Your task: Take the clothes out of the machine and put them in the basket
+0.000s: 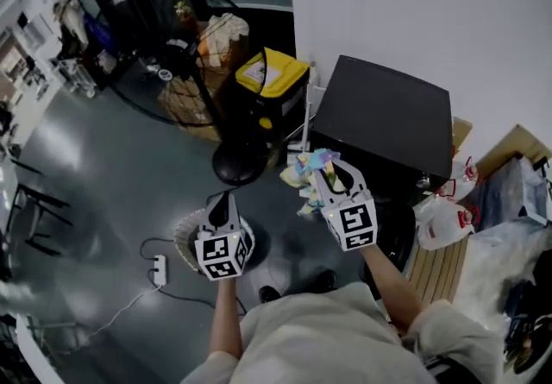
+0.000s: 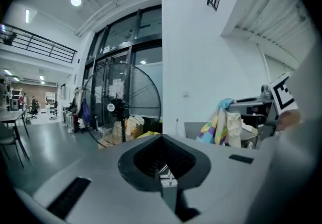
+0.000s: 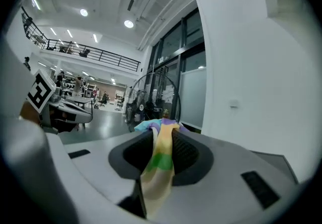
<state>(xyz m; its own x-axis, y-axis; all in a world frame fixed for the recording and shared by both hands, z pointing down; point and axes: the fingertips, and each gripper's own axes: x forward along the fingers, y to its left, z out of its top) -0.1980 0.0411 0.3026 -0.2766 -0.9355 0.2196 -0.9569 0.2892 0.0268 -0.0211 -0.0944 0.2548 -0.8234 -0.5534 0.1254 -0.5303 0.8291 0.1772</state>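
A striped, many-coloured cloth (image 1: 309, 171) hangs from my right gripper (image 1: 326, 175), which is shut on it in the air in front of the black machine (image 1: 388, 115). In the right gripper view the cloth (image 3: 160, 160) runs down between the closed jaws of that gripper (image 3: 161, 140). My left gripper (image 1: 226, 204) is held beside it, above the round woven basket (image 1: 184, 237) on the floor. Its jaws (image 2: 163, 142) are together with nothing between them. From the left gripper view the cloth (image 2: 220, 123) dangles to the right.
A large standing fan (image 1: 177, 46) and a yellow-lidded bin (image 1: 272, 73) stand behind the basket. A white power strip (image 1: 159, 268) with its cable lies on the floor at left. Plastic bags (image 1: 444, 223) and boxes crowd the right side beside the machine.
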